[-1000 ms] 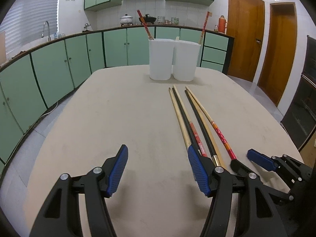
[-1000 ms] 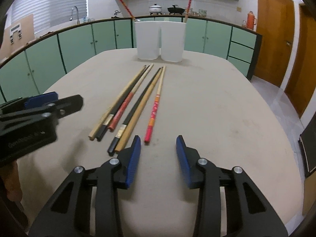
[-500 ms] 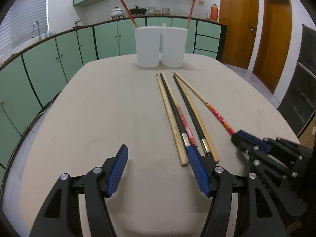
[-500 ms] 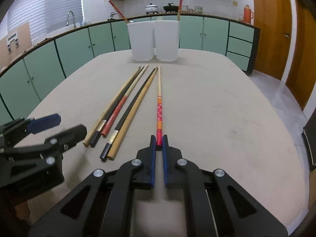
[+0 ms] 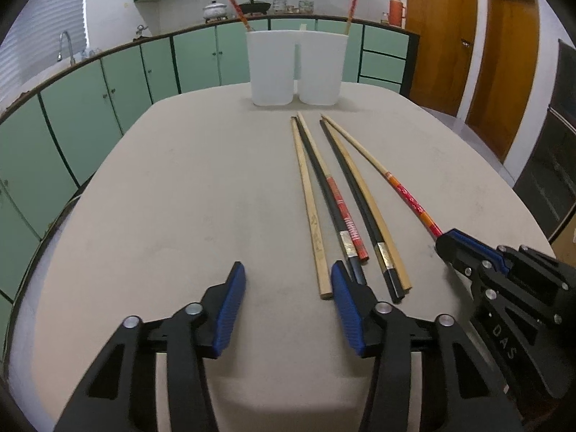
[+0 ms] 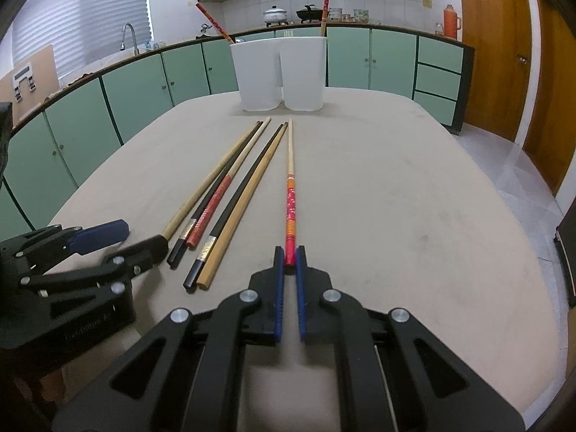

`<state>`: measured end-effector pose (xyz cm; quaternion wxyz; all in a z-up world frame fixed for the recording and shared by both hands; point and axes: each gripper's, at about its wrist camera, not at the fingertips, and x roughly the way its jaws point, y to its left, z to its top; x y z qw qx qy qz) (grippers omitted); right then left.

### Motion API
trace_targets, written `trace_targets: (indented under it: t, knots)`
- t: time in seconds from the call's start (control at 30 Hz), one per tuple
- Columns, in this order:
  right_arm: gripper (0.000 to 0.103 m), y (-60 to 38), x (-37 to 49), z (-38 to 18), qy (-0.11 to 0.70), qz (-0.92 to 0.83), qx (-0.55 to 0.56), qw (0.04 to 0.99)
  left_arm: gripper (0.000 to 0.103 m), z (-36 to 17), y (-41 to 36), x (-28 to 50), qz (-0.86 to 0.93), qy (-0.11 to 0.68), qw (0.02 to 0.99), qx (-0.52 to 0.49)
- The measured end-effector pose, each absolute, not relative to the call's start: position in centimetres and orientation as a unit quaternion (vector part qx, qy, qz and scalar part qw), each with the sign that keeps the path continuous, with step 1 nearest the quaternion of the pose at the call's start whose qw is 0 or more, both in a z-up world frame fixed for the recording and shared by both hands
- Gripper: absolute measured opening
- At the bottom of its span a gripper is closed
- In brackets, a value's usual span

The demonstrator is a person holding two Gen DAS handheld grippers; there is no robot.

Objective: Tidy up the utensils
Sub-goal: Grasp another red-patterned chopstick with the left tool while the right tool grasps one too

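Several long chopsticks lie side by side on the beige table [image 5: 162, 198]. My right gripper [image 6: 289, 255] is shut on the near end of the red-and-orange patterned chopstick [image 6: 290, 194], also seen in the left wrist view [image 5: 396, 187]. My left gripper [image 5: 288, 288] is open and empty just before the near ends of the plain wooden chopstick [image 5: 309, 208] and the black chopstick [image 5: 324, 194]. Two white containers [image 5: 295, 68] stand at the table's far end, each with one red chopstick in it.
Green kitchen cabinets [image 5: 90, 100] curve round the table's left and far sides. Wooden doors [image 5: 504, 54] are at the right. A black-and-tan pair [image 6: 244, 198] lies between the other chopsticks and the red one.
My right gripper moved forward and closed on the red patterned chopstick's near end. The left gripper drew back a little and stayed open.
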<state>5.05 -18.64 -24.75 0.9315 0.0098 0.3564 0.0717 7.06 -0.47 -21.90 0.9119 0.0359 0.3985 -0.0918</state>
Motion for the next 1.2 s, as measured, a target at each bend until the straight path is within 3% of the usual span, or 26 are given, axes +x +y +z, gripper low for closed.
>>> trace_targets:
  t: [0.27, 0.37, 0.43, 0.73, 1.2]
  knots:
    - [0.009, -18.2, 4.9, -24.9, 0.353, 0.079, 0.001, 0.932, 0.047, -22.0, -1.1, 7.1, -0.096, 0.396, 0.913, 0.04]
    - [0.008, -18.2, 5.0, -25.0, 0.351, 0.08, -0.001, 0.933, 0.028, -22.0, -1.4, 7.1, -0.1, 0.392, 0.913, 0.044]
    - [0.006, -18.4, 5.1, -24.9, 0.353, 0.083, 0.005, 0.932, 0.007, -21.9, -1.5, 7.2, -0.112, 0.392, 0.912, 0.043]
    - [0.005, -19.2, 5.2, -23.7, 0.346, 0.085, 0.021, 0.934, 0.007, -20.3, -1.2, 6.8, -0.111, 0.372, 0.921, 0.039]
    - [0.005, -20.9, 5.3, -17.1, 0.277, 0.087, 0.022, 0.957, 0.007, -12.0, -0.4, 7.0, -0.113, 0.267, 0.957, 0.025]
